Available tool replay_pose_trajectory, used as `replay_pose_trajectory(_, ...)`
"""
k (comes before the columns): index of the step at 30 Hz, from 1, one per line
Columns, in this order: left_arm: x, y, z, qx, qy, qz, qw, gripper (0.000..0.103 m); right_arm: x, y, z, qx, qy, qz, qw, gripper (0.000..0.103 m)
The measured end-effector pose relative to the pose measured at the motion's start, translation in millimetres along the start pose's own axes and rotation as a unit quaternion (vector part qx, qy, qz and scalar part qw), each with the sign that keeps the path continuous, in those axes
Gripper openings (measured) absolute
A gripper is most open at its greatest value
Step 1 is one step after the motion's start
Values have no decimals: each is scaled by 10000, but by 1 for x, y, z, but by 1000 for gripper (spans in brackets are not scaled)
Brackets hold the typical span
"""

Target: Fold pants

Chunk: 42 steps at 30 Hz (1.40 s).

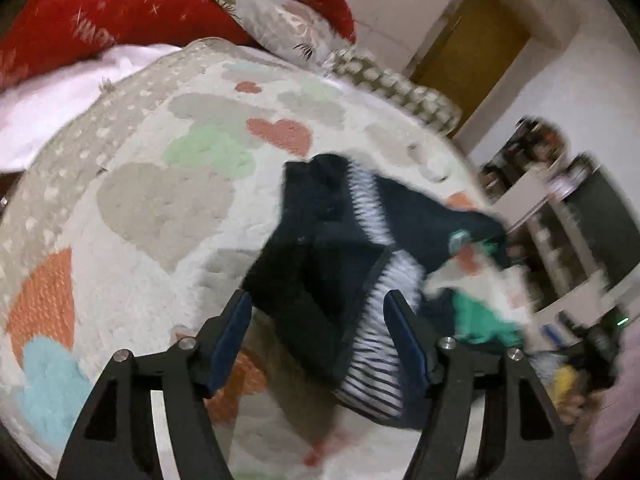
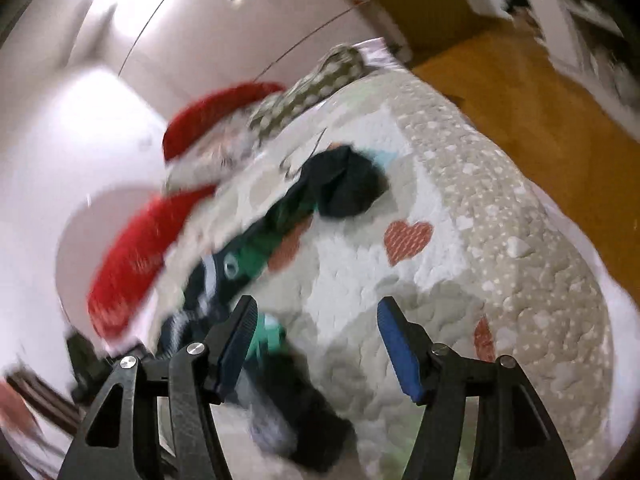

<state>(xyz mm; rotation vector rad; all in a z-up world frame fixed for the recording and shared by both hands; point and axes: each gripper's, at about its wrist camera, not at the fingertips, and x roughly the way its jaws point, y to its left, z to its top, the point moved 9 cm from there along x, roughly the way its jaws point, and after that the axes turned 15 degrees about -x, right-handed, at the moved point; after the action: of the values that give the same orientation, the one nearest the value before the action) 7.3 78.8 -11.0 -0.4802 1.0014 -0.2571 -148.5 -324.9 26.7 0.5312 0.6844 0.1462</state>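
While both views are smeared with blur, I can make out the bed's quilt [image 1: 132,200] with its heart patches, and its dotted border [image 2: 500,208] curving down to white sheet and then the yellow-brown floor [image 2: 520,92] on one side. On the left wrist view the quilt lies bare to my left of the clothing, up to the red pillows [image 1: 100,20] and the grey patterned pillow [image 1: 280,20] at the head. Beyond the far edge stands a brown door [image 1: 468,48] and cluttered shelving [image 1: 560,216], too blurred to read what it holds.

The pants [image 1: 320,248] are a dark navy heap with striped white lining, bunched together with green and white fabric [image 1: 476,312]. My left gripper [image 1: 318,304] is spread wide, and the dark cloth sits between its blue pads [image 1: 230,340]; I cannot tell whether either pad touches it. My right gripper [image 2: 316,308] is likewise spread wide, over bare quilt, with the clothing just beside its left finger.

On the right wrist view the pants [image 2: 344,184] run as a long crumpled band from near that finger diagonally toward the pillows [image 2: 132,256], ending in a dark rounded lump. Which end is waist and which is leg I cannot tell.
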Motion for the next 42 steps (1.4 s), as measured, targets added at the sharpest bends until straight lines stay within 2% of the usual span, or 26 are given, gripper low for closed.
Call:
replay_pose_trajectory(1,13,4,-8,85,124,209,9997,68,5,-6,-2,-15,135,-221,9997,67)
replay_pose_trajectory(3,30,12,-21,74,404,253,9988,68,18,-5,-13,-417,547,-638,9956,66)
replay_pose_trajectory(4,34,15,-26,87,388,280,9988,67,22,-2,-19,-575,679,-663,9938,65)
replay_pose_trajectory(6,32,13,-31,295,134,296,9990,67,31,17,-38,-957,968,-522,9893,65)
replay_pose_trajectory(9,32,13,-32,361,45,307,9989,72,38,52,-58,-1445,1154,-270,9824,65)
replay_pose_trajectory(12,34,10,-36,495,-63,308,9983,77,52,71,-77,-1854,1316,-276,9734,64)
replay_pose_trajectory(14,36,7,-39,741,-202,470,9959,78,56,80,-85,-2192,1411,-400,9646,46)
replay_pose_trajectory(16,37,4,-43,964,-336,644,9927,78,56,84,-88,-2363,1550,-331,9587,15)
replay_pose_trajectory(17,38,3,-43,1007,-391,694,9917,79,53,87,-81,-2372,1546,-304,9586,15)
replay_pose_trajectory(20,37,4,-42,934,-443,661,9924,79,38,75,-45,-2704,1108,-1095,9501,15)
replay_pose_trajectory(23,36,4,-43,928,-542,637,9922,79,26,54,-7,-2604,730,-1784,9461,18)
replay_pose_trajectory(24,36,4,-44,945,-594,637,9917,80,27,40,1,-2601,677,-2265,9362,24)
replay_pose_trajectory(25,35,4,-45,973,-663,641,9910,80,28,22,6,-2655,747,-2944,9150,35)
replay_pose_trajectory(26,35,4,-45,997,-697,649,9905,80,28,14,6,-2670,823,-3201,9052,39)
replay_pose_trajectory(27,35,3,-45,1016,-718,653,9901,81,30,5,3,-2610,900,-3246,9046,39)
replay_pose_trajectory(29,36,3,-45,1031,-723,619,9901,83,27,4,1,-2330,839,-2880,9251,39)
replay_pose_trajectory(30,36,3,-46,1035,-729,608,9901,84,25,5,1,-2247,781,-2781,9306,41)
replay_pose_trajectory(35,38,0,-47,1112,-783,613,9888,87,36,11,34,-1979,591,-2390,9488,49)
replay_pose_trajectory(37,38,1,-47,1100,-803,574,9890,88,66,0,55,-1570,623,-2204,9607,50)
replay_pose_trajectory(42,37,0,-49,1100,-856,538,9888,88,136,-19,80,-821,827,-1773,9772,50)
